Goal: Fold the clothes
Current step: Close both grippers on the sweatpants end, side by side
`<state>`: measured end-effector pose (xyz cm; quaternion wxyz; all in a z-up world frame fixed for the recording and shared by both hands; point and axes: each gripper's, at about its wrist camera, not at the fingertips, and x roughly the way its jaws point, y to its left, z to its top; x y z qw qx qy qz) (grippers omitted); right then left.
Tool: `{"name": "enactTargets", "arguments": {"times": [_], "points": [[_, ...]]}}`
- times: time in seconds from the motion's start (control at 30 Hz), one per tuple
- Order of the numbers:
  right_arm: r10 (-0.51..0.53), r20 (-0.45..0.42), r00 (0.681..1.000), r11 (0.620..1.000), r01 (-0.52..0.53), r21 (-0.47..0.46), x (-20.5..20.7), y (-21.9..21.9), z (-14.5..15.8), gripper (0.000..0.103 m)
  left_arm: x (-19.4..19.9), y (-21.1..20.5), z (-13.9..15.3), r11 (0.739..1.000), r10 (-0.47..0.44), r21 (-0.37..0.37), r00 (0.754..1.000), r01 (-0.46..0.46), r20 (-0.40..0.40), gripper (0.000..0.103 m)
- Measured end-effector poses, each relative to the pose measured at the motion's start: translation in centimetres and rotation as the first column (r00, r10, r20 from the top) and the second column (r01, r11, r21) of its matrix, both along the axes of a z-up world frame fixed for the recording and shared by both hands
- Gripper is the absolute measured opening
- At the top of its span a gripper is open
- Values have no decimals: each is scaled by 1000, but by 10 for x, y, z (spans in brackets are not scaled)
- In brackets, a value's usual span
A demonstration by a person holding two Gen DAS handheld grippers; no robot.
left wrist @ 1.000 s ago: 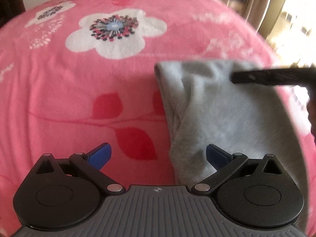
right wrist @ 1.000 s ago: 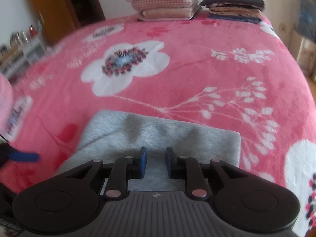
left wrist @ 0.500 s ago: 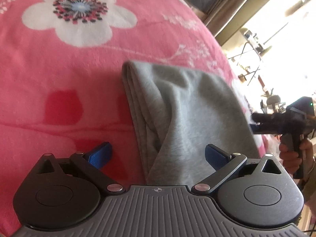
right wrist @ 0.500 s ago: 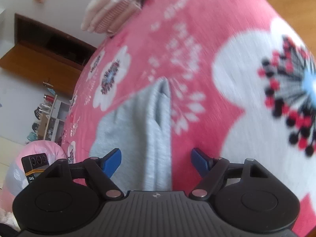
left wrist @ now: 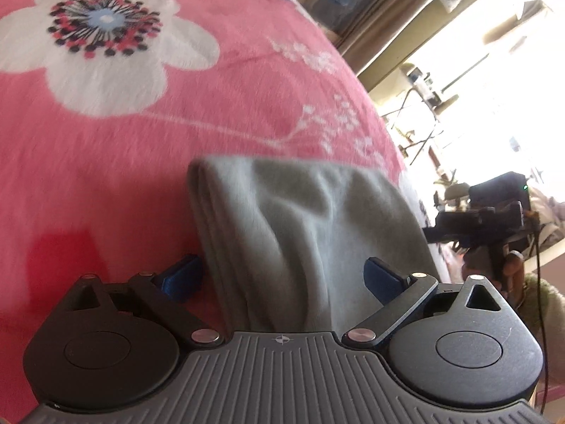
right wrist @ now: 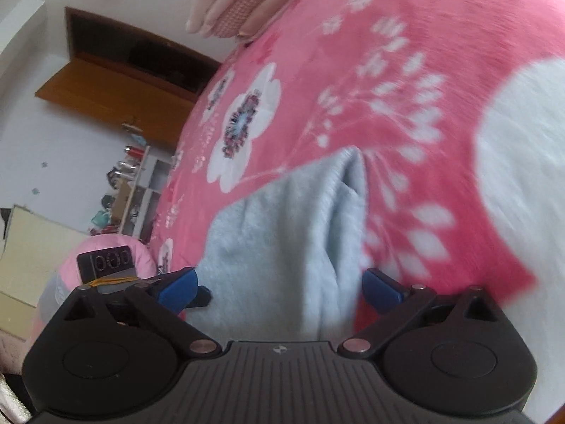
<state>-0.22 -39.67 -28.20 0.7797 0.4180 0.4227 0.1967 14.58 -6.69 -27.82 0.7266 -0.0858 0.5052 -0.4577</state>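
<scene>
**Both grippers spread at opposite ends of the folded garment**

The grey garment (left wrist: 303,233) lies folded on the pink blanket (left wrist: 106,162), which carries a white flower print. All positions below are given relative to the garment.

Left gripper (left wrist: 282,275): jaws wide apart. The blue fingertips (left wrist: 182,275) straddle the near end of the garment. The left tip sits just beside the stacked fold edge, over bare blanket; the right tip lies over the grey cloth. No cloth is gripped.

Right gripper (right wrist: 279,284): jaws wide apart. Its left tip lies at the garment's left edge; its right tip is just beside the rolled right edge, over the blanket. No cloth is gripped.

In the left wrist view, the right gripper appears beyond the garment's right side, off the blanket edge, held by a hand (left wrist: 508,268).

Stacks of folded laundry (right wrist: 243,3) rest at the far end of the blanket, well apart from the garment. A shelf unit (right wrist: 141,183) stands left of the garment, beyond the blanket.
</scene>
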Motion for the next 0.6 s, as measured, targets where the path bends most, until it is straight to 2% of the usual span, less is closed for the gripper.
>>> {"name": "enactTargets", "arguments": {"times": [0.2,0.27,0.4,0.47,0.53,0.57,0.6], "points": [[47,46,998,999,-47,-5,18,2,-1,103,11,-14,-8,998,-10,-67,1000,12,30,99],[61,57,996,998,-61,-10,21,2,-1,99,8,-12,-6,998,-3,-69,999,6,38,96],[57,67,996,998,-57,-9,18,-6,-6,70,4,-3,-3,998,21,-53,998,-19,52,78],[44,60,997,999,-44,-7,18,-11,-11,58,5,-2,-2,999,29,-36,998,-27,55,64],[35,49,998,999,-34,-9,22,-13,-14,39,5,-4,0,1000,31,3,997,-31,77,54],[32,47,998,999,-31,-12,23,-13,-15,34,3,-5,3,999,31,18,995,-33,93,45],[30,47,998,999,-29,-18,24,-12,-15,28,2,-4,6,999,32,21,994,-34,102,40]]}}
